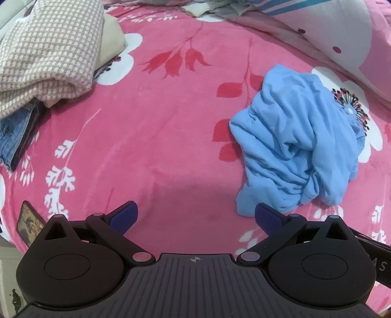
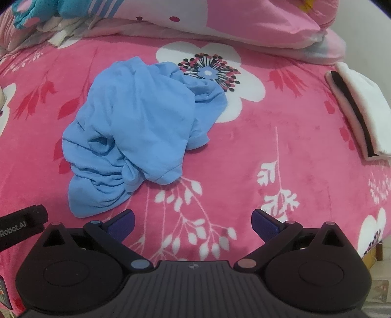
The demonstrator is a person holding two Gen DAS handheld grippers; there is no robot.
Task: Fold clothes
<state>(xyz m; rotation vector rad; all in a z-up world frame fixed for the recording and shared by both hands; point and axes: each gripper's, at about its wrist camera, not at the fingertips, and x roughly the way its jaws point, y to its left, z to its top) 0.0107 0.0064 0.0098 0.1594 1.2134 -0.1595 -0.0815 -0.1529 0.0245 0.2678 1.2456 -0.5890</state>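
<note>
Jaws apart, blue shirt (image 2: 136,129) crumpled

Bed under a pink floral blanket (image 1: 171,127). Near its middle, a crumpled blue garment (image 1: 300,141) in a heap. By the left edge, a checked cloth (image 1: 48,53) over folded jeans (image 1: 17,132); a phone (image 1: 29,223) at the near-left corner. Along the far edge, pink pillows (image 2: 220,19). At the right edge, folded white cloth (image 2: 364,107).

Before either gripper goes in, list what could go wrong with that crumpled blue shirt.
1. The crumpled light-blue cotton shirt lies bunched in overlapping folds; a pinch may catch several layers, so it lifts as a lump.
2. The pink floral plush blanket beneath is soft; low fingers may grab it too.
3. The left gripper and right gripper, both open, may crowd each other at the near hem.
</note>
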